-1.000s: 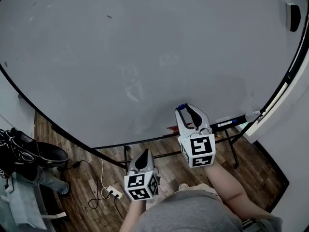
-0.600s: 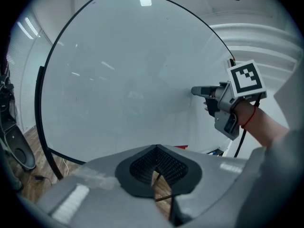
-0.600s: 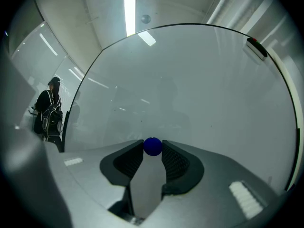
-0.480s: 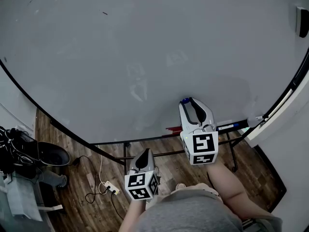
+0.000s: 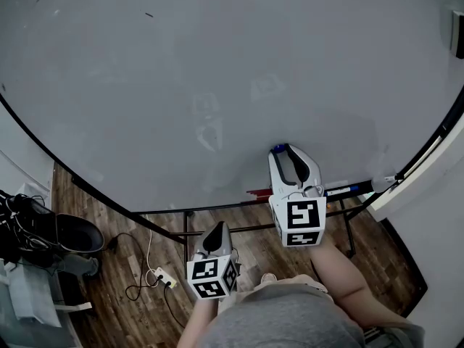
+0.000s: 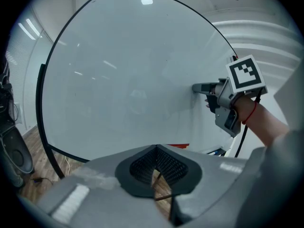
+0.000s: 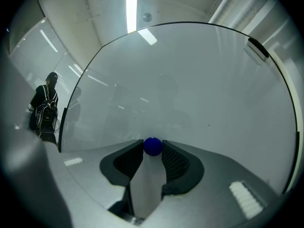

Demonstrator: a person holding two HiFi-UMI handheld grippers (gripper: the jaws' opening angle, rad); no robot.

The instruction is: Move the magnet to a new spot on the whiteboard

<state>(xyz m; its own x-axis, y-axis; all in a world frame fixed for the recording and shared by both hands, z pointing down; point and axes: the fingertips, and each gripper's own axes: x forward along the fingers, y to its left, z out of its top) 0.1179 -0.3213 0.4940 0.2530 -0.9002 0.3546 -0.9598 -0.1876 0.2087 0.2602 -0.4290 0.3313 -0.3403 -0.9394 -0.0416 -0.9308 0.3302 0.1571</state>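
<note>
A small round blue magnet (image 7: pixel 152 146) sits between the fingertips of my right gripper (image 7: pixel 152 149), which is shut on it. In the head view the magnet (image 5: pixel 277 149) is at the lower part of the large whiteboard (image 5: pixel 181 85), with the right gripper (image 5: pixel 283 151) pointing straight at the board. The left gripper view shows the right gripper (image 6: pixel 197 87) with its tip at the board surface. My left gripper (image 5: pixel 217 229) hangs lower and nearer the body, away from the board, its jaws together on nothing (image 6: pixel 156 148).
A black eraser (image 5: pixel 458 33) sticks to the board's upper right. Below the magnet, the marker tray (image 5: pixel 341 189) carries a red marker (image 5: pixel 259 191) and a blue one. A power strip (image 5: pixel 161 277) and bags (image 5: pixel 43 230) lie on the wooden floor. A person (image 7: pixel 45 108) stands far left.
My right gripper, still holding the magnet, has shifted slightly up and to the right along the lower board. The left gripper has kept its place.
</note>
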